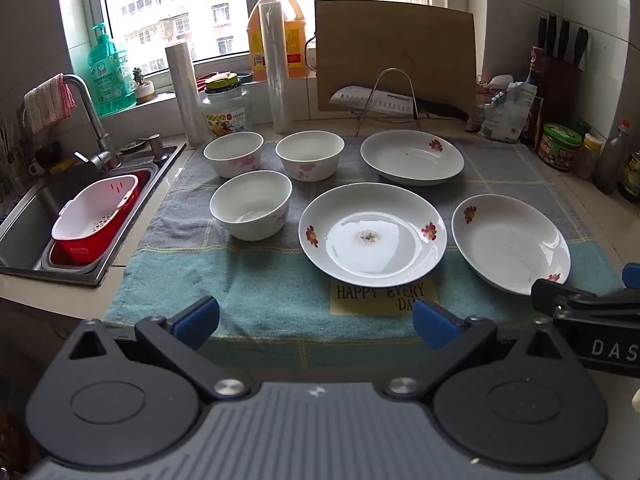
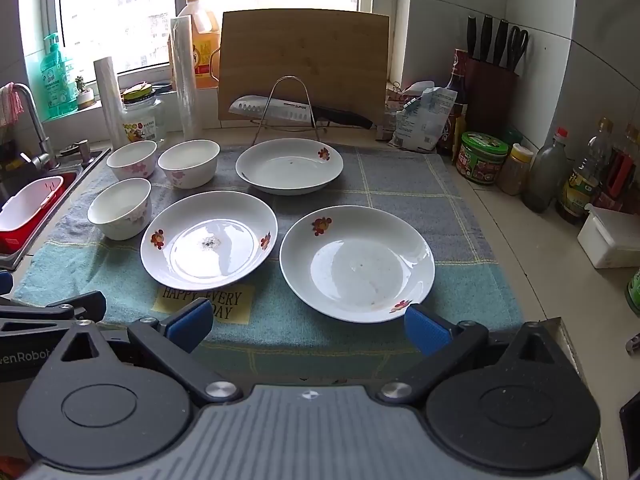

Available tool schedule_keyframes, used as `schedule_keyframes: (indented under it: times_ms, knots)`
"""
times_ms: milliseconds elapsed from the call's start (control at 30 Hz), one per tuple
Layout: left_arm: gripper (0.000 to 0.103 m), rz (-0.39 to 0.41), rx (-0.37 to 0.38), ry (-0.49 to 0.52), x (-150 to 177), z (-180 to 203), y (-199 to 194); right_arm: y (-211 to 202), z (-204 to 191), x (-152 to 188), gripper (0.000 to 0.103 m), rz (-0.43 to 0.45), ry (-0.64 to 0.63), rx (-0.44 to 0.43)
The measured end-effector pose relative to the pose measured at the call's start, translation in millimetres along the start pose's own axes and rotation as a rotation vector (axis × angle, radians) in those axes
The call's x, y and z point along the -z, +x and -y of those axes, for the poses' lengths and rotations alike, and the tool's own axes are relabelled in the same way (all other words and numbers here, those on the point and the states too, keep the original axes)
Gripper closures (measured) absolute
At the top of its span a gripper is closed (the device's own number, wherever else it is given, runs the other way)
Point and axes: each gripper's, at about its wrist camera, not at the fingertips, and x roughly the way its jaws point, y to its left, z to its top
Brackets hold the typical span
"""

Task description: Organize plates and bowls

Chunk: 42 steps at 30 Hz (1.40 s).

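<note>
I hold my left gripper [image 1: 316,318] and right gripper [image 2: 308,322] wide and empty over the towel's [image 2: 400,196] near edge, since three plates [image 2: 357,263] lie singly toward its right side and three bowls [image 1: 251,204] cluster unstacked at its far left corner.

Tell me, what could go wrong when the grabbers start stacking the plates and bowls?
1. The middle plate has wet, dirty specks in it, so stacking could smear the next plate.
2. The right plate sits near the towel's front edge; a nudge from the open right gripper might slide it off.
3. The three bowls stand close together and could clink.
</note>
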Motion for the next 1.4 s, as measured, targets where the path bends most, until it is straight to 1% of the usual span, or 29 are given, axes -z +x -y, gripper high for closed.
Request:
schedule_keyframes:
  times_ms: [1400]
  knots:
    - [0.001, 0.007, -0.025, -0.023, -2.8, 0.4, -4.5, 0.8, 1.7, -3.0, 0.0, 0.023, -0.003, -0.014]
